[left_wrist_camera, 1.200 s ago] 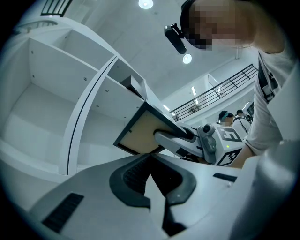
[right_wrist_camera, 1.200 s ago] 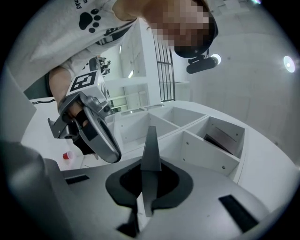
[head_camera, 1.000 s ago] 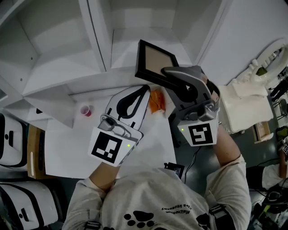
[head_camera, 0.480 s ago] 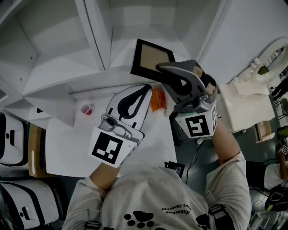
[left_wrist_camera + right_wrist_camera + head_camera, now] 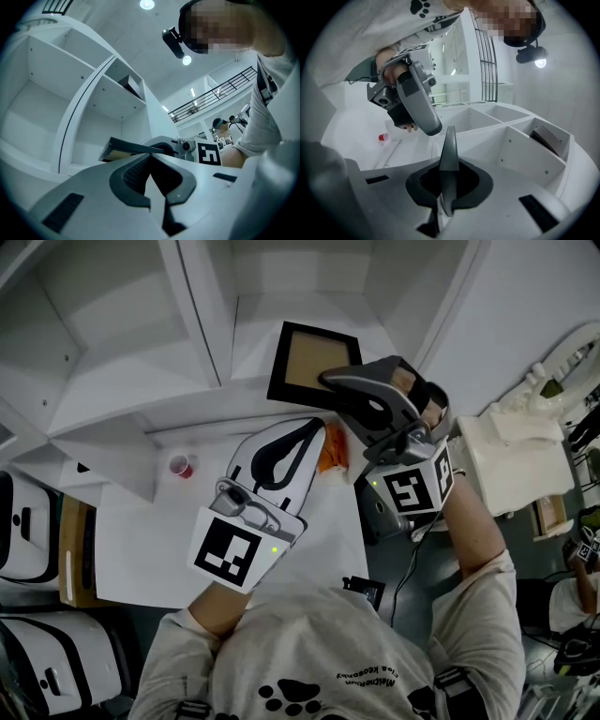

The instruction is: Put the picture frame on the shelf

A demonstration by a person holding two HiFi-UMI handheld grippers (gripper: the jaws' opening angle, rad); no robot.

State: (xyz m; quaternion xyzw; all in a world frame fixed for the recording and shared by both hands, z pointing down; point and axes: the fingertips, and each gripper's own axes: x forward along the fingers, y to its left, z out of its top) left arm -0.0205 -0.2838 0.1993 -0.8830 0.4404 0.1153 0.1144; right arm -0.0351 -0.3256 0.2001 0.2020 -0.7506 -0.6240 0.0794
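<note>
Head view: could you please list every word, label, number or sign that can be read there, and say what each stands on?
Shirt: a curved line of print, upside down, too small and blurred to read; beside it a paw-print sign, no words.
Left gripper, on its cube: a black-and-white square marker, a pattern, no letters.
Right gripper, on its cube: the same kind of marker, no letters.
Picture frame: no text.

Red cup [image 5: 179, 467] on white table [image 5: 141, 549]; orange object [image 5: 330, 451] lies apart.

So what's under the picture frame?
White shelf board shows around the picture frame, which the right gripper clamps by its edge. The patch directly beneath is covered.
</note>
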